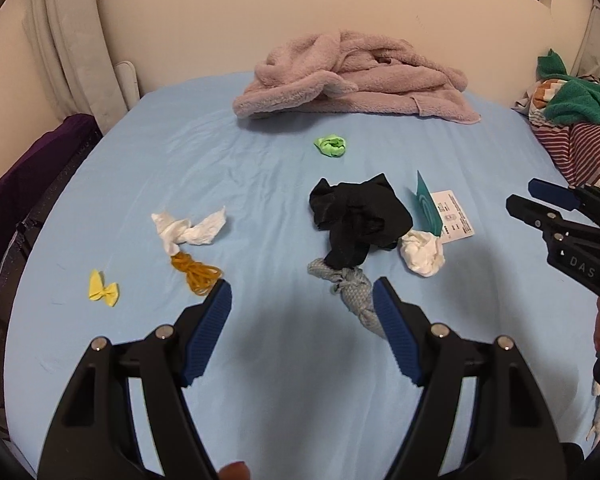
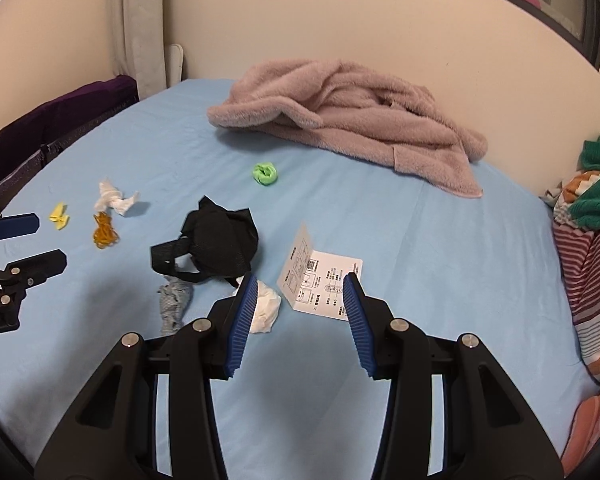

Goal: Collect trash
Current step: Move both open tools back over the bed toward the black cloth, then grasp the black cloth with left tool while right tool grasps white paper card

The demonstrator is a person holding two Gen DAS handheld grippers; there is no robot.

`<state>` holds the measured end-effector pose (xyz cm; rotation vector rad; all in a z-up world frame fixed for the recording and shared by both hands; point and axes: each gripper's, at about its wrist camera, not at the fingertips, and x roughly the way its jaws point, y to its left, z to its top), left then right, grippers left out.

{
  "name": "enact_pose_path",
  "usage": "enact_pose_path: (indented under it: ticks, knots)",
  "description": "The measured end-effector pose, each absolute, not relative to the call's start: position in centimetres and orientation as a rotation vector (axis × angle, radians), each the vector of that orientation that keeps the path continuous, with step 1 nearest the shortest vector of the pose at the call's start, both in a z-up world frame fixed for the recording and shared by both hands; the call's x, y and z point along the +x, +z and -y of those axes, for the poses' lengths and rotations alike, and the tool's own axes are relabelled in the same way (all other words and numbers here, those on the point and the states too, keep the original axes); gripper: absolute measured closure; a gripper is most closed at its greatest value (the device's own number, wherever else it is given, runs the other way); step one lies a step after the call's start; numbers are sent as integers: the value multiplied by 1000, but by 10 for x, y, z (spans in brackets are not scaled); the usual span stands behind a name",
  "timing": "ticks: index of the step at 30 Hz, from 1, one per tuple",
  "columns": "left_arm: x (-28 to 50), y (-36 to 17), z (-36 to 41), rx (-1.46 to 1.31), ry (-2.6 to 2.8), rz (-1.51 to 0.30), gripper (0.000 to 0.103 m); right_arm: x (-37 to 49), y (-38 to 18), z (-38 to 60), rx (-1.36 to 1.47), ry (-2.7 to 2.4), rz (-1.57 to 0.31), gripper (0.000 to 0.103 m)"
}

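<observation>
light blue bed sheet (image 1: 140, 168) is spreading wide, a crumpled mauve fleece blanket (image 1: 352, 80) sitting at its far end. a black mesh garment (image 1: 356, 220) is lying mid-bed, with a folded white instruction leaflet (image 2: 320, 284) just beside it. a crumpled white tissue wad (image 2: 266, 312) is resting by the leaflet, a twisted white tissue (image 1: 188, 228) lying well apart. left gripper (image 1: 302, 300) is hovering wide open, holding nothing. right gripper (image 2: 298, 292) is hanging partly open, empty too.

Blue-sheeted bed (image 1: 204, 168) against cream wall (image 1: 300, 20), dark window frame (image 2: 588, 12) above.
</observation>
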<state>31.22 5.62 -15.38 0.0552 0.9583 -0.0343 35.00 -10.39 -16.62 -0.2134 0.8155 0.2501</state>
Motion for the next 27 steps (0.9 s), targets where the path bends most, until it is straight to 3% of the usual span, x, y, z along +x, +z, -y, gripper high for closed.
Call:
enact_pose_path:
  ticks: [20,21,25,26,27]
  knots:
    - [391,-245,-41,49,-103,-1024,32,409,-253,85,-180,269,-928,60]
    - [393,-248,-41,47,-102,-1025,35,411,-254,84,-183,266,-928,60]
    - [403,-259,-41,18,-126,-1046,76,418,-260,82,-207,260,-943,63]
    - [405,-261,-40,15,-133,-1050,81,420,-262,81,-215,264,-953,69]
    - [406,-261,-39,17,-137,-1052,88,421,-264,80,-223,263,-962,87]
